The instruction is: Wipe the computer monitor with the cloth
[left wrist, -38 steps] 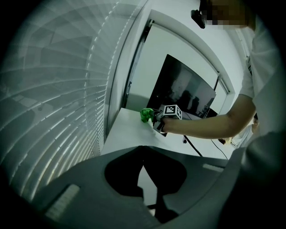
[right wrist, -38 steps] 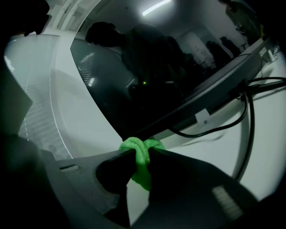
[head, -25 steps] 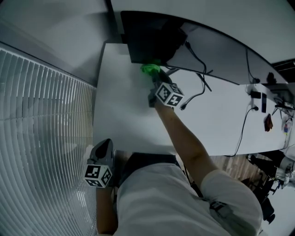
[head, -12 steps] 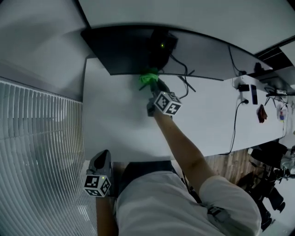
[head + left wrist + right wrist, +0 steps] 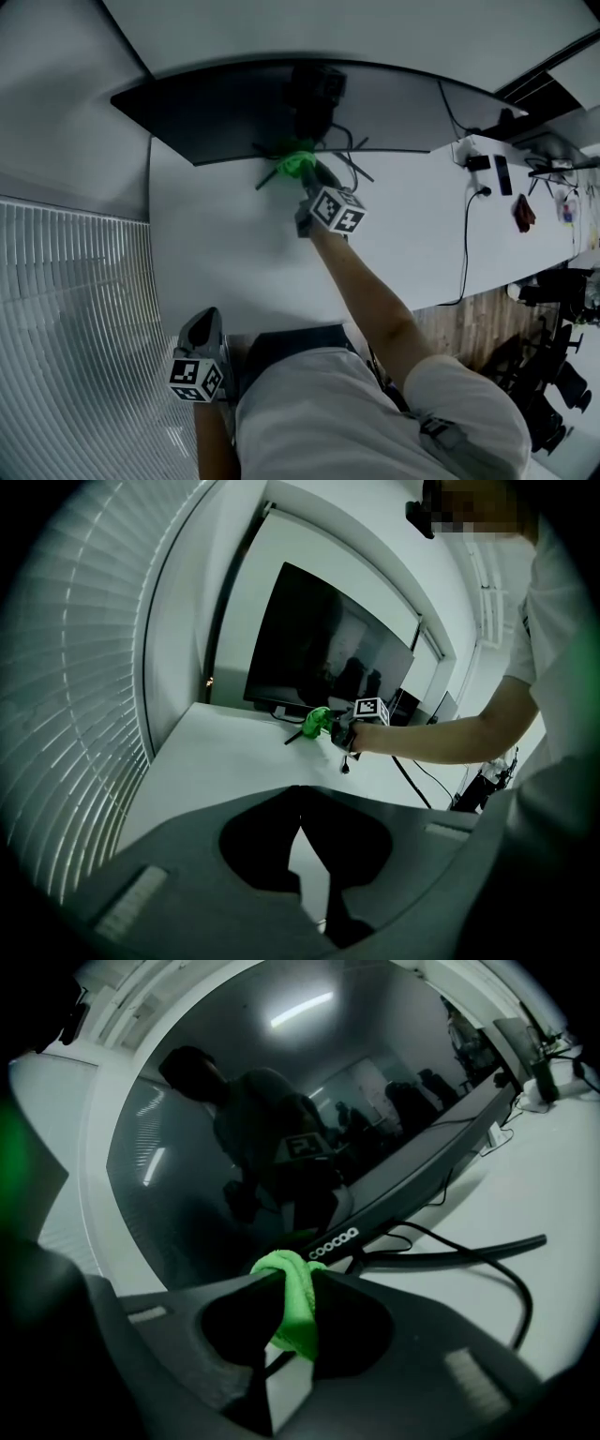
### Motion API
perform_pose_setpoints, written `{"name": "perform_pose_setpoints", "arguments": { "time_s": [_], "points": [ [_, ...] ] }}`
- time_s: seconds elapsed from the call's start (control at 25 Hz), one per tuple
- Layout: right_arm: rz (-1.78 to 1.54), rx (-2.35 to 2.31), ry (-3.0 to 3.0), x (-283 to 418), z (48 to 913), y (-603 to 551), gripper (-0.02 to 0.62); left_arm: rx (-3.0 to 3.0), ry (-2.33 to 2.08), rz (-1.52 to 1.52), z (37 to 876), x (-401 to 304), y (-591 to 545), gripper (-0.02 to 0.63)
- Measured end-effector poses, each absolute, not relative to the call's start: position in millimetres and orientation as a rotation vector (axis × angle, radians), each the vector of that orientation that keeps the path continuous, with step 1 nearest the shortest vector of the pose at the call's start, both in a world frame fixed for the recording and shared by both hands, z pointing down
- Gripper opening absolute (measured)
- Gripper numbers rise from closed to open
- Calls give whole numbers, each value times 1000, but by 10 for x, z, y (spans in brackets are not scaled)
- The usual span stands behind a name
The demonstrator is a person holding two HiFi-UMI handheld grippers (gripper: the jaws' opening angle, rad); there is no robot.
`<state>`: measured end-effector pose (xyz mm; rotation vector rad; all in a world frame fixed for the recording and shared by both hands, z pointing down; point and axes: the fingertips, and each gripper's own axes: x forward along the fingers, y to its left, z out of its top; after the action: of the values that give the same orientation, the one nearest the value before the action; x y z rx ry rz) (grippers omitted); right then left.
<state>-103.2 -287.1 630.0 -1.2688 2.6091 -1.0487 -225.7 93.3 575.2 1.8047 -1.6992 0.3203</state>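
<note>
Right gripper (image 5: 291, 1283) is clamped on the green cloth (image 5: 296, 1309), which is held at the lower edge of the dark monitor (image 5: 225, 1138). Left gripper (image 5: 300, 819) jaws are pressed together with nothing between, low by the white desk's (image 5: 216, 244) near edge. Cables (image 5: 464, 246) are trailed across the desk. Window blinds (image 5: 75, 328) are seen at left.

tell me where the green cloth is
In the head view the green cloth is pinched in the right gripper, at the lower edge of the monitor.
</note>
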Motion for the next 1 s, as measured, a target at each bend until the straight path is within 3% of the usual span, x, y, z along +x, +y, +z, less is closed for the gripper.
{"name": "perform_pose_setpoints", "arguments": {
  "time_s": [0.64,1.0],
  "points": [
    [-1040,-1282,2570,-426,6109,-2840,77,1887,-1646,346,5597,-1875,603,8],
    [-873,-1191,2744,-139,5663,-2363,77,2024,-1589,322,5445,-1628,151,8]
  ]
}}
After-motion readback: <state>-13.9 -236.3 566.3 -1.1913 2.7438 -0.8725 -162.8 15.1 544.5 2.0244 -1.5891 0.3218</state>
